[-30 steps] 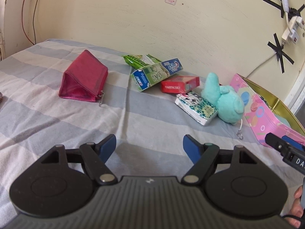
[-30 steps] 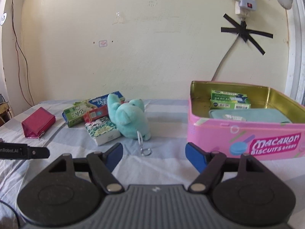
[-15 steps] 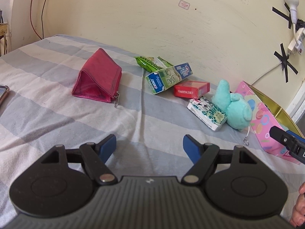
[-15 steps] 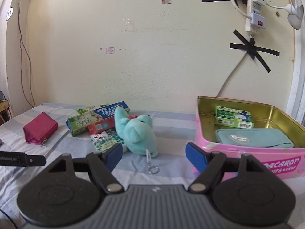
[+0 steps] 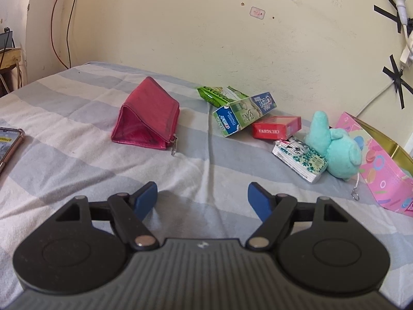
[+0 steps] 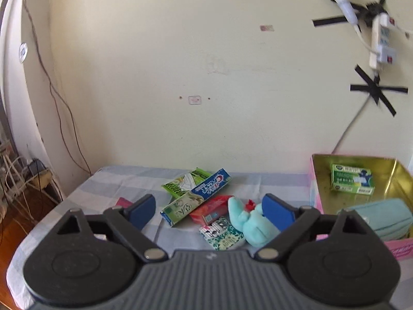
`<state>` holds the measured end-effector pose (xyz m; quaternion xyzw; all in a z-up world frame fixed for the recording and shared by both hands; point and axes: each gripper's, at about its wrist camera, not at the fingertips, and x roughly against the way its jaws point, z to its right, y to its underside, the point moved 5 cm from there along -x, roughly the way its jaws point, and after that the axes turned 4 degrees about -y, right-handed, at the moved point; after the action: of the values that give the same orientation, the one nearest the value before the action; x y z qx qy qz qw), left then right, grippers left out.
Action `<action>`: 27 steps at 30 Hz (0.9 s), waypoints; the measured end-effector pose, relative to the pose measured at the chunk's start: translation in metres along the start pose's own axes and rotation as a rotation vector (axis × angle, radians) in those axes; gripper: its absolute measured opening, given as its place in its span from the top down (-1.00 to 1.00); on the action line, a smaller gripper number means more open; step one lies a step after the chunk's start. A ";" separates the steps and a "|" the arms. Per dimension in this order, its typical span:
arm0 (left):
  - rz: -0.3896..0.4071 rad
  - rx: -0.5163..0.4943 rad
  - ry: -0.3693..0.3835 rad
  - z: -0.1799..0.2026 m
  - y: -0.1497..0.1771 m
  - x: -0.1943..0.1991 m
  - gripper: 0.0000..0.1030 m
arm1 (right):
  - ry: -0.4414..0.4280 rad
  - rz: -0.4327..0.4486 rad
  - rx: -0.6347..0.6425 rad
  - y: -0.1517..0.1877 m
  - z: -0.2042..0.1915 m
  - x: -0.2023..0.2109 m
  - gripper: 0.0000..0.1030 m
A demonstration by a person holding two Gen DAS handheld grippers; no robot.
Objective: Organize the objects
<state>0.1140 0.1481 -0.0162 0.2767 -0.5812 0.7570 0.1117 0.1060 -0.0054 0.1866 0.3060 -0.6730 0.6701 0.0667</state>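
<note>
A pink biscuit tin (image 6: pixel 315 186) stands at the right of the bed, holding a green box (image 6: pixel 352 179) and a teal pouch (image 6: pixel 382 218). Left of the tin (image 5: pixel 382 170) lie a teal plush (image 5: pixel 335 149), a patterned tissue pack (image 5: pixel 300 160), a red box (image 5: pixel 276 127), a toothpaste box (image 5: pixel 244 113), a green packet (image 5: pixel 219 93) and a red pouch (image 5: pixel 148 115). My left gripper (image 5: pixel 202 200) is open and empty, low over the bedsheet. My right gripper (image 6: pixel 209 210) is open and empty, raised above the plush (image 6: pixel 254 223) and tissue pack (image 6: pixel 222 233).
A phone (image 5: pixel 7 146) lies at the bed's left edge. The striped bedsheet (image 5: pixel 77 170) meets the wall behind the objects. A power strip (image 6: pixel 382 44) and cable hang on the wall. Cables and a floor drop lie left of the bed (image 6: pixel 25 180).
The right gripper has risen and swung left, now looking down on the objects. The left gripper has drawn back and left; the phone has come into view. Both stay open.
</note>
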 end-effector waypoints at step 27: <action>-0.019 -0.015 -0.023 0.005 0.002 -0.003 -0.64 | -0.057 0.129 0.121 -0.063 -0.094 0.059 -1.00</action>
<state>0.1169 0.1435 -0.0192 0.2901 -0.5856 0.7482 0.1143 0.0600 0.0693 0.2789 0.2844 -0.6514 0.7033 -0.0146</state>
